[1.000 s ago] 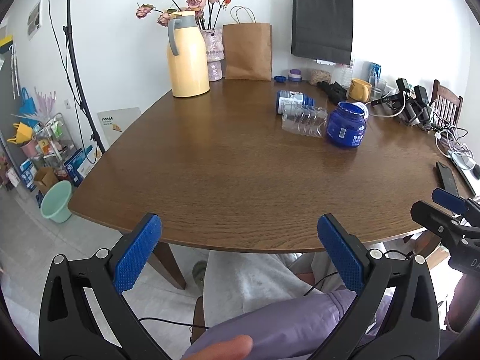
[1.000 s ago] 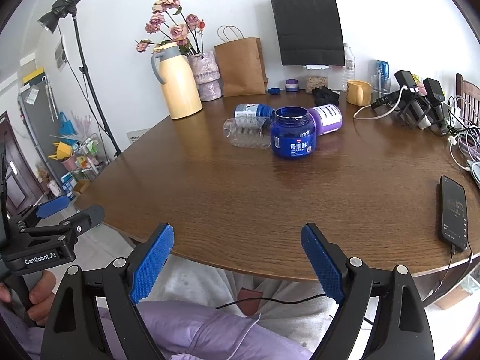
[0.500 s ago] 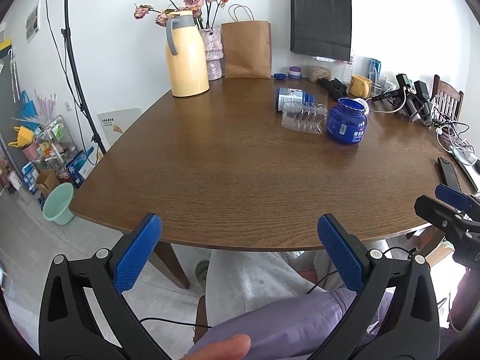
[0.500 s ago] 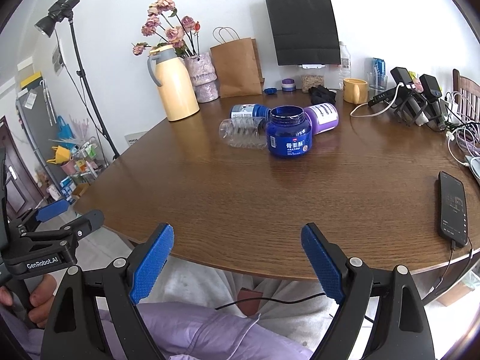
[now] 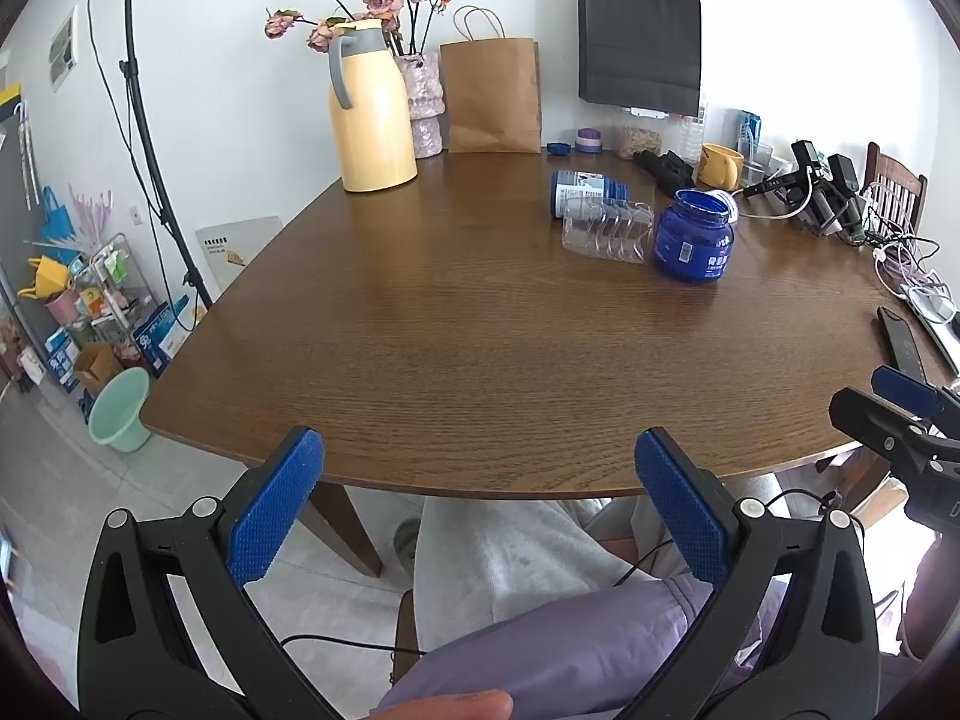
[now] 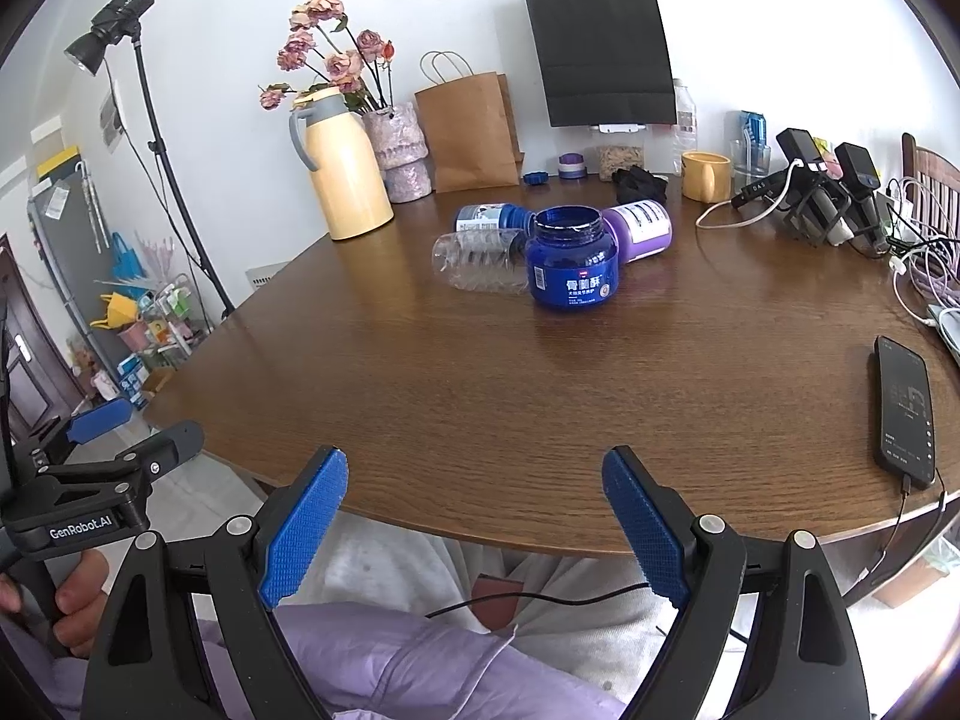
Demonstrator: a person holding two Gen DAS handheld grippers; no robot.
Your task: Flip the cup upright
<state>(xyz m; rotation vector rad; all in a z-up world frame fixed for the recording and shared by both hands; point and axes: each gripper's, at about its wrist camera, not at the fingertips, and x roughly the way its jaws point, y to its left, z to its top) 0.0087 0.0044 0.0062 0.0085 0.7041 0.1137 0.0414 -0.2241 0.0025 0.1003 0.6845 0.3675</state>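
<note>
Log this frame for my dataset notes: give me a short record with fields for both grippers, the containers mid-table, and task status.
left gripper: open, empty, held at the near table edge
right gripper: open, empty, also at the near edge
blue jar: upright, mouth open, no lid
clear bottle: lying on its side, left of the blue jar
purple bottle: on its side behind the jar
blue-capped bottle: on its side, behind the clear one
table: brown wood
status: three containers still lie on their sides, nothing gripped yet
</note>
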